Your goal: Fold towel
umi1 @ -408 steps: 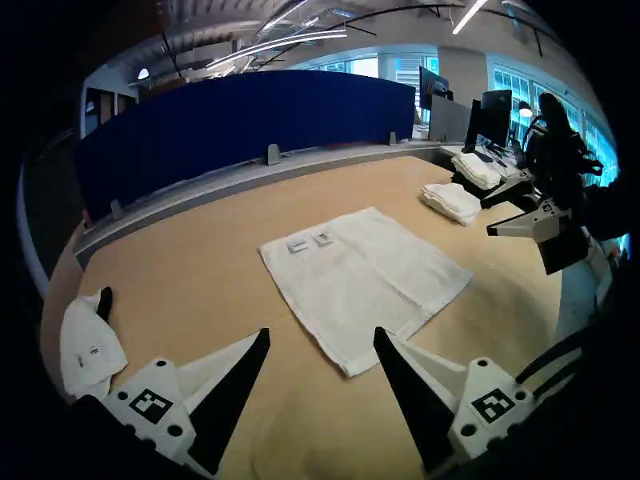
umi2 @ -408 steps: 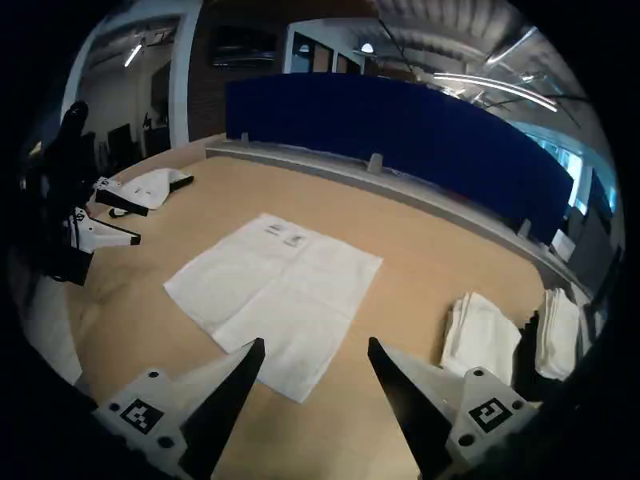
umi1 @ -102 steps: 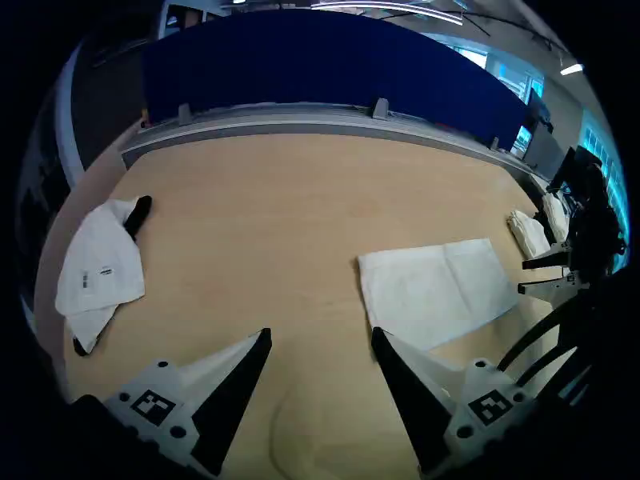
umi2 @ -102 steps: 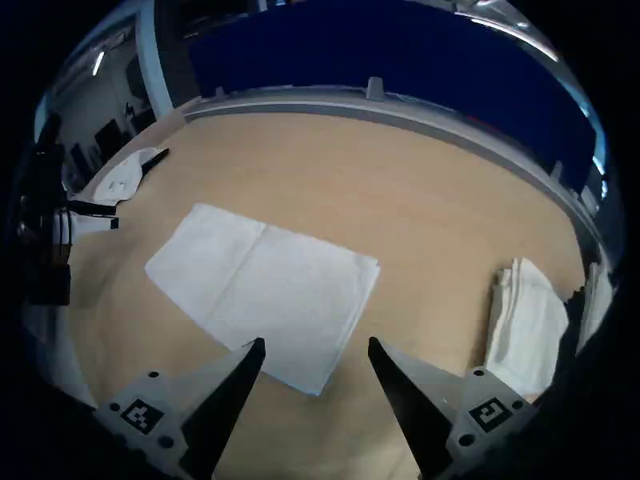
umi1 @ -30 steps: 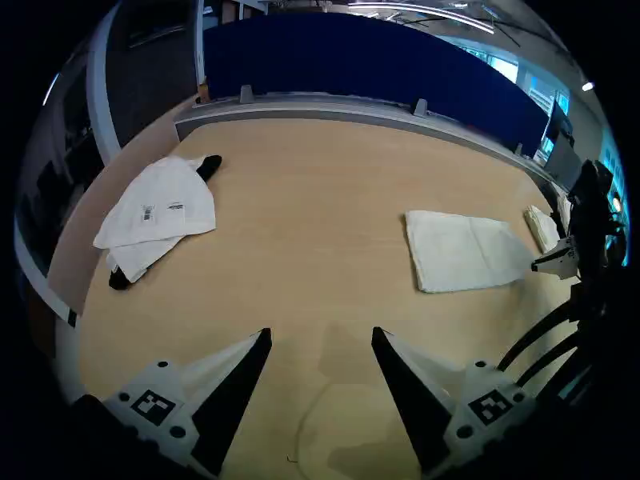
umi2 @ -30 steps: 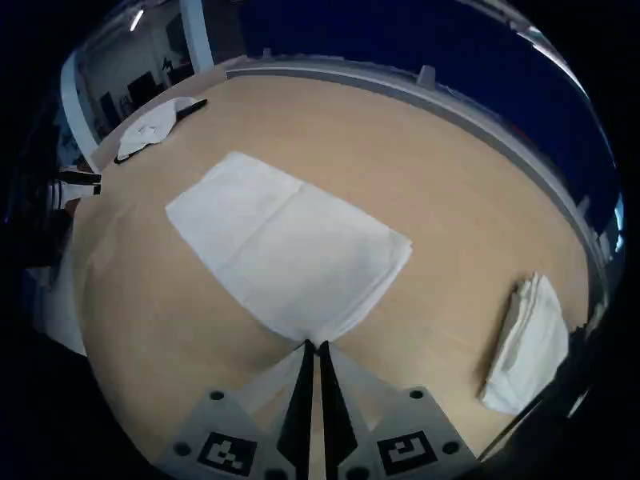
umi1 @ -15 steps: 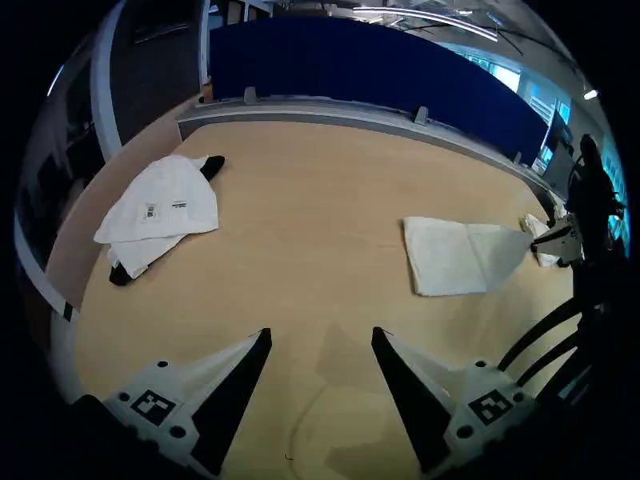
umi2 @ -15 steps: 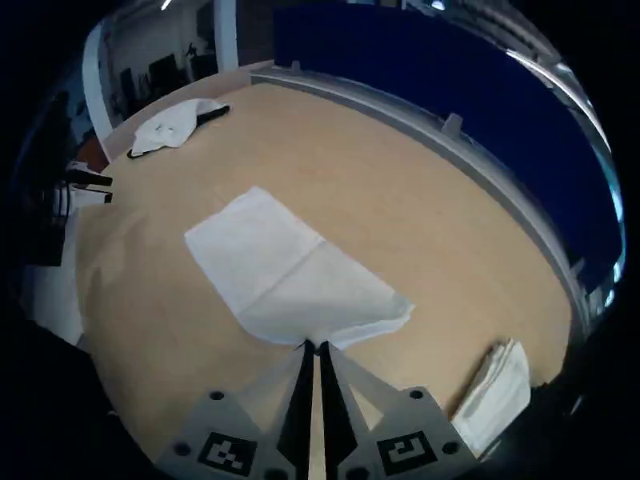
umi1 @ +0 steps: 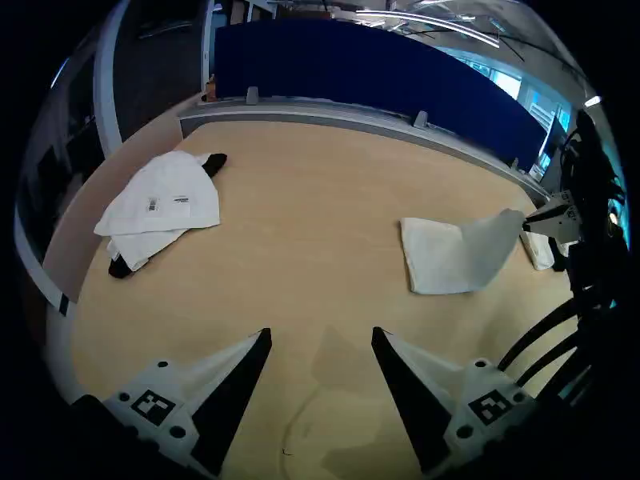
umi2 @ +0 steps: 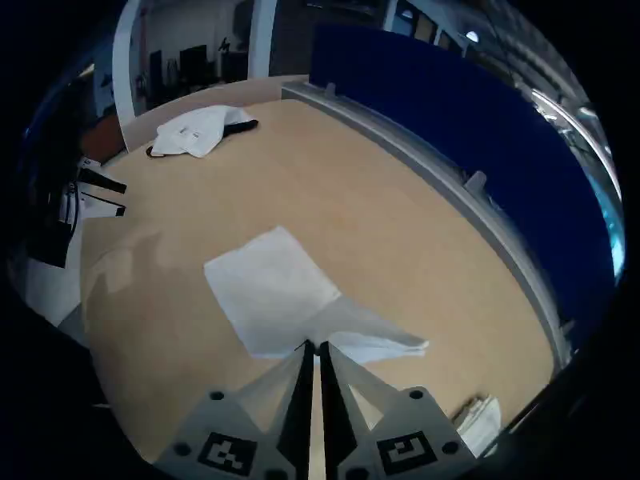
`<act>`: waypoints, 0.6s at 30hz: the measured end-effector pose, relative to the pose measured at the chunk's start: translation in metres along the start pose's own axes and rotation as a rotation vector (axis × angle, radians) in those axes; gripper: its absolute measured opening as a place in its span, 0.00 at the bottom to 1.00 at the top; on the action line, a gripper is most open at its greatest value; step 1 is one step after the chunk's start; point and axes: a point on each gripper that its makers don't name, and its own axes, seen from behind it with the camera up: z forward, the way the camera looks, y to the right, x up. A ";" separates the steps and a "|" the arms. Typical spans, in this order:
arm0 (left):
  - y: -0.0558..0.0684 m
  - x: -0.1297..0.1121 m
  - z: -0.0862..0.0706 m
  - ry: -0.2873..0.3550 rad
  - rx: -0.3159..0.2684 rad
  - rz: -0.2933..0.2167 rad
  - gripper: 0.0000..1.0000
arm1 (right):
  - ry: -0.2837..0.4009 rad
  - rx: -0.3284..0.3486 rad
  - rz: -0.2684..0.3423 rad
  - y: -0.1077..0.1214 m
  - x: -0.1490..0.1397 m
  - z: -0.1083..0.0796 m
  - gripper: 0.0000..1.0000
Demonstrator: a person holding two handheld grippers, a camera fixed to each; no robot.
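A white towel (umi1: pixel 444 258) lies folded on the wooden table (umi1: pixel 304 192); its right end is pulled up off the surface. My right gripper (umi1: pixel 530 218) holds that raised corner at the far right. In the right gripper view the fingers (umi2: pixel 313 350) are shut on the towel (umi2: pixel 268 300) corner, and the cloth slopes down from them to the table. My left gripper (umi1: pixel 320 372) hovers open over bare table, well short of the towel, with nothing between its fingers. It also appears at the left edge as the left gripper (umi2: pixel 100 194).
A crumpled white cloth (umi1: pixel 164 204) over a dark item lies at the table's left; the same cloth (umi2: pixel 196 128) shows far off. Folded towels (umi1: pixel 542 250) sit by the right edge, and a stack (umi2: pixel 480 420) shows low right. A blue divider (umi1: pixel 360 68) lines the far edge.
My right gripper, shut on the towel's corner, has risen and drawn that end up off the table. My left gripper stays open and has hardly moved.
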 end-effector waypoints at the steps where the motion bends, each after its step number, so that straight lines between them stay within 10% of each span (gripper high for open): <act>1: 0.000 0.000 0.000 0.000 0.000 0.000 0.93 | -0.001 0.003 -0.012 -0.002 0.002 0.002 0.05; 18: -0.007 -0.006 -0.005 0.011 0.000 -0.038 0.93 | 0.018 0.148 -0.140 -0.071 0.046 0.069 0.05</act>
